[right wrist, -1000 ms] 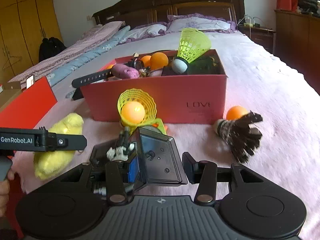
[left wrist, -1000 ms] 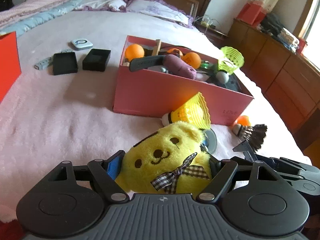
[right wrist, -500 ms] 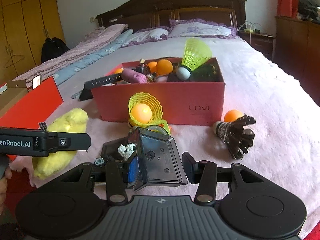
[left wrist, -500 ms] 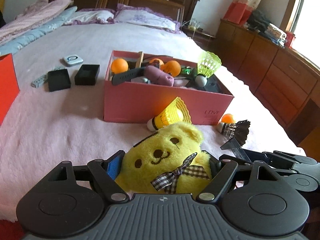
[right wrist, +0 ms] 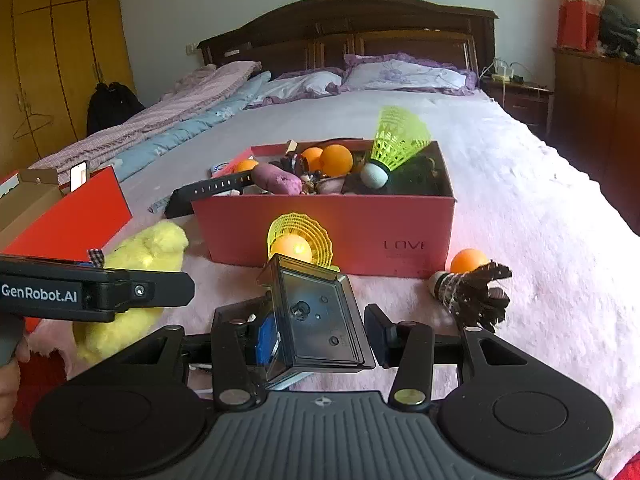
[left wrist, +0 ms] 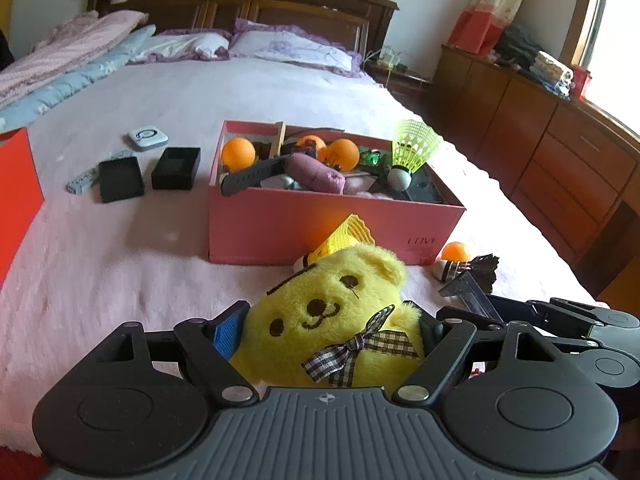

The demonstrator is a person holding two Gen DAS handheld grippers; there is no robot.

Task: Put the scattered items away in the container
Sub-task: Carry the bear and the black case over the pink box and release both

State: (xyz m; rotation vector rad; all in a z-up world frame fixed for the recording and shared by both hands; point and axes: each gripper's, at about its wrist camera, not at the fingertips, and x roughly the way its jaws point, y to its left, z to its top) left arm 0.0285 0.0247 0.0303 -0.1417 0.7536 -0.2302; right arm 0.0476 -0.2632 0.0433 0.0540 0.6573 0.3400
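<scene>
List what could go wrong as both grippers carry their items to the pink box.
1. The pink box is already heaped; the green shuttlecock and black strap poke past its rim, so the yellow bear may roll off.
2. The right gripper seems to hold the dark plastic case tilted, off to one side; it may slip.
3. The yellow shuttlecock lies in the approach path and could be knocked.
</scene>
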